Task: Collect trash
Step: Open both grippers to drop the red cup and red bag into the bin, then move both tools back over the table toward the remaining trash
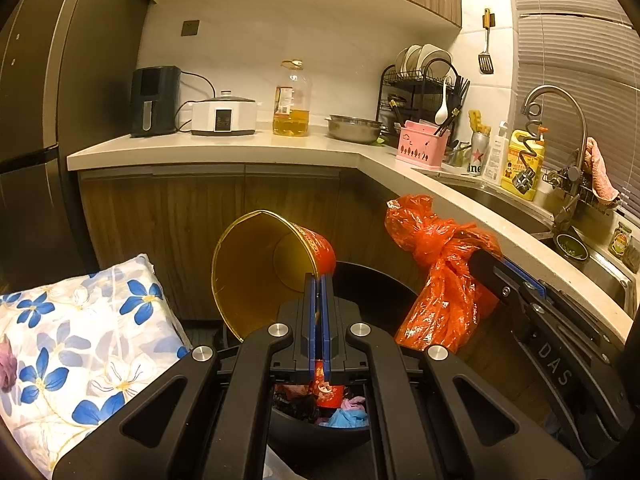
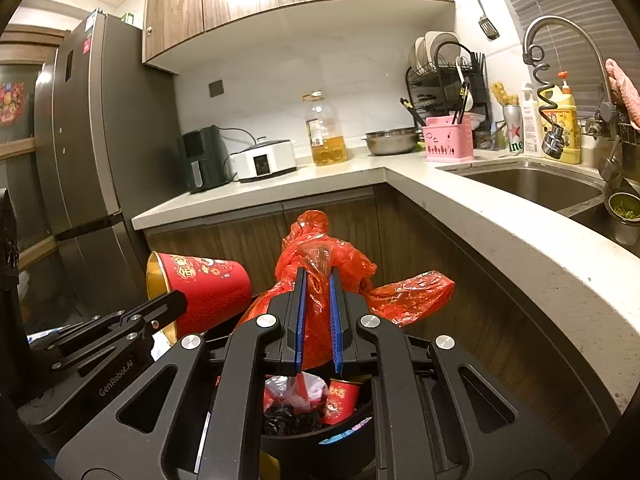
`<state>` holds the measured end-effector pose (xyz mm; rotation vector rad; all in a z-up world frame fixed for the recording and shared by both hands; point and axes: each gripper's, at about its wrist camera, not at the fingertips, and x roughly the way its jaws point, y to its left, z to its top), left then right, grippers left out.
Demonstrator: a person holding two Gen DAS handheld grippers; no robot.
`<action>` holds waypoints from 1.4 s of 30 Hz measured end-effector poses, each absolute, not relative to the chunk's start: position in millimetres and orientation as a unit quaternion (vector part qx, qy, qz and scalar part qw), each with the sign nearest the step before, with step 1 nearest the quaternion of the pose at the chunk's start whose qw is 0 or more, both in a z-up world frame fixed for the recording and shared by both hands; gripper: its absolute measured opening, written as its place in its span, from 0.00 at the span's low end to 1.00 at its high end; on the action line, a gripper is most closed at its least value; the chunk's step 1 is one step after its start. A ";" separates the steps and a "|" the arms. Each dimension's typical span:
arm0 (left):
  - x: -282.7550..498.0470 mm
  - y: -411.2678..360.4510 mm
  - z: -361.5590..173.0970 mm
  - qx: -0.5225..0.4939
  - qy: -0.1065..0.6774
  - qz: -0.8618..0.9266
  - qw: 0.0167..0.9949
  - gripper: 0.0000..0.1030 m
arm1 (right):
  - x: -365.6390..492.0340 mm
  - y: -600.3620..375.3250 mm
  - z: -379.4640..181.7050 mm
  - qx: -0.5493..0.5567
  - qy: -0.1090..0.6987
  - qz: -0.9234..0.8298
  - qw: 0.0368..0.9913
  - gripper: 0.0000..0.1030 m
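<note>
My left gripper is shut on the rim of a red paper tub with a gold inside, held tilted on its side above a black trash bin. The tub also shows in the right wrist view, with the left gripper on it. My right gripper is shut on a knotted red plastic bag, held above the same bin. The bag also shows in the left wrist view. The bin holds a red cup, black plastic and other waste.
An L-shaped counter runs behind and to the right, with a sink, faucet, dish rack, oil bottle and appliances. A fridge stands left. A blue-flowered cushion lies at lower left.
</note>
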<state>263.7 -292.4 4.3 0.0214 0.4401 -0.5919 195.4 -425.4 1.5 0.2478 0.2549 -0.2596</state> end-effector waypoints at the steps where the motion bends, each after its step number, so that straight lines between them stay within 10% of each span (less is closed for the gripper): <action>1: 264.3 -293.0 4.1 0.010 0.215 -0.291 0.932 0.02 | 196.3 -426.1 1.7 0.123 0.126 -0.129 0.976 0.10; 22: 278.1 -301.2 -9.1 0.013 0.230 -0.297 0.927 0.03 | 213.8 -434.6 -3.7 0.129 0.138 -0.118 0.975 0.21; 24: 281.2 -297.8 -11.8 0.009 0.235 -0.290 0.928 0.15 | 214.7 -436.8 -5.3 0.132 0.139 -0.118 0.974 0.38; 29: 286.2 -276.0 -18.2 -0.012 0.242 -0.255 0.936 0.59 | 211.8 -440.4 -9.4 0.137 0.141 -0.128 0.972 0.43; 42: 262.3 -228.2 -24.0 -0.015 0.235 -0.163 0.958 0.91 | 193.4 -424.6 -15.0 0.139 0.138 -0.147 0.970 0.77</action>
